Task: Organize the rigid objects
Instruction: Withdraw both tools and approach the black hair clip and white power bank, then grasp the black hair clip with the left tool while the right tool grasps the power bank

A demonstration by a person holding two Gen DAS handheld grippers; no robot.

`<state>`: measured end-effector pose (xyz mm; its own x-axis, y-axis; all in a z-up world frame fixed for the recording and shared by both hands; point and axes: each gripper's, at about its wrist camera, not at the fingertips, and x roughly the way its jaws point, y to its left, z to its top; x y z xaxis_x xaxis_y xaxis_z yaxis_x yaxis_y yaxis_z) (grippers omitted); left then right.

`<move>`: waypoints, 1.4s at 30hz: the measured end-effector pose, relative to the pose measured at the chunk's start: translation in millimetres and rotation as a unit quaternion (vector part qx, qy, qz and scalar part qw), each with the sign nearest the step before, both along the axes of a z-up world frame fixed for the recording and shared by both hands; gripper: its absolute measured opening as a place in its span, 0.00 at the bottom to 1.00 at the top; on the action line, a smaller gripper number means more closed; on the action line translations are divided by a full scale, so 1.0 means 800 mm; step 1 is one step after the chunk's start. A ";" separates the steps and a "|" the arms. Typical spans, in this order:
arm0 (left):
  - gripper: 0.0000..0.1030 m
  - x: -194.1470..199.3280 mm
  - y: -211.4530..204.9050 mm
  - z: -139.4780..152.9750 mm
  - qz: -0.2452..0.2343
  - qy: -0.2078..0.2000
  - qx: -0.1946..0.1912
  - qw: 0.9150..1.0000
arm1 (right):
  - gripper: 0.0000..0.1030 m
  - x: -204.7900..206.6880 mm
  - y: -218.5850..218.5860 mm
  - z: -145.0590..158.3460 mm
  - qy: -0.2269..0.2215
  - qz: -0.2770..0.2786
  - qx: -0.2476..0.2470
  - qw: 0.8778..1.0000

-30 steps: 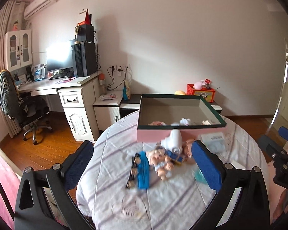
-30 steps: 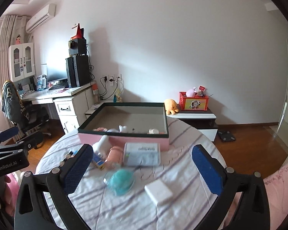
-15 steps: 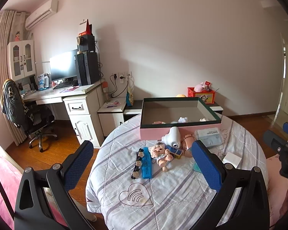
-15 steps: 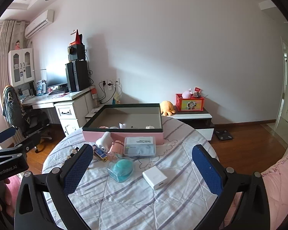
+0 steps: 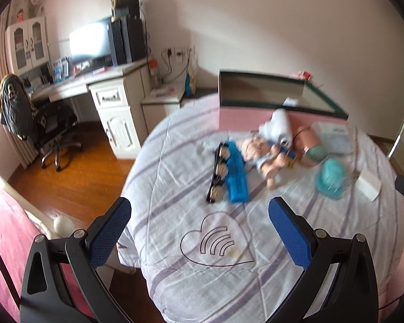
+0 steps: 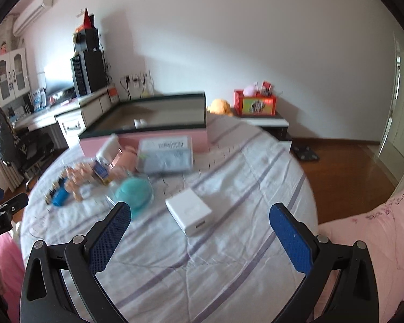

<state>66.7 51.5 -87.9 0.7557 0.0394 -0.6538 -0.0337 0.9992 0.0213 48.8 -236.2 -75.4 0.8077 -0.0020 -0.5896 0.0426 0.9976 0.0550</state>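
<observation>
Over the round table under its striped, quilted white cloth (image 5: 202, 282), the left gripper (image 5: 199, 226) hangs with its blue-padded jaws spread wide and nothing between them. Straight ahead of it, a little to its right, lie a black strip set with three round faces (image 5: 218, 171) and, touching it, a bright blue flat plastic bar (image 5: 237, 177); both run lengthwise away from the gripper toward the box, so the jaws already straddle their short width. Next come a small pink doll figure (image 5: 266, 158), a white cylinder (image 5: 280, 127) and a peach-coloured tube (image 5: 308, 145), crowded together just in front of the pink-walled, green-rimmed open box (image 5: 245, 115) at the far side. The frames are blurred, so I may be misreading those smaller pieces.

Further right, a teal round item in clear packaging (image 6: 133, 192) sits near the right gripper (image 6: 199, 226), also gaping and empty. The white rectangular charger block (image 6: 190, 212) lies almost between its jaws, angled diagonally, clearly the right hand's nearest pick.
</observation>
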 end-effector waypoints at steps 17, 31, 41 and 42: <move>1.00 0.073 0.035 -0.037 0.022 0.058 -0.022 0.998 | 1.00 0.054 -0.014 -0.046 0.063 0.004 -0.006 0.998; 0.77 0.117 0.014 -0.051 -0.025 0.073 0.006 0.997 | 0.67 0.090 -0.003 -0.060 0.114 0.043 -0.021 0.992; 0.17 0.099 0.006 -0.039 -0.083 0.049 -0.036 0.995 | 0.40 0.081 -0.003 -0.053 0.095 0.064 -0.012 0.993; 0.17 0.096 0.008 -0.038 -0.086 0.048 -0.046 0.994 | 0.40 0.080 -0.005 -0.051 0.093 0.066 -0.007 0.994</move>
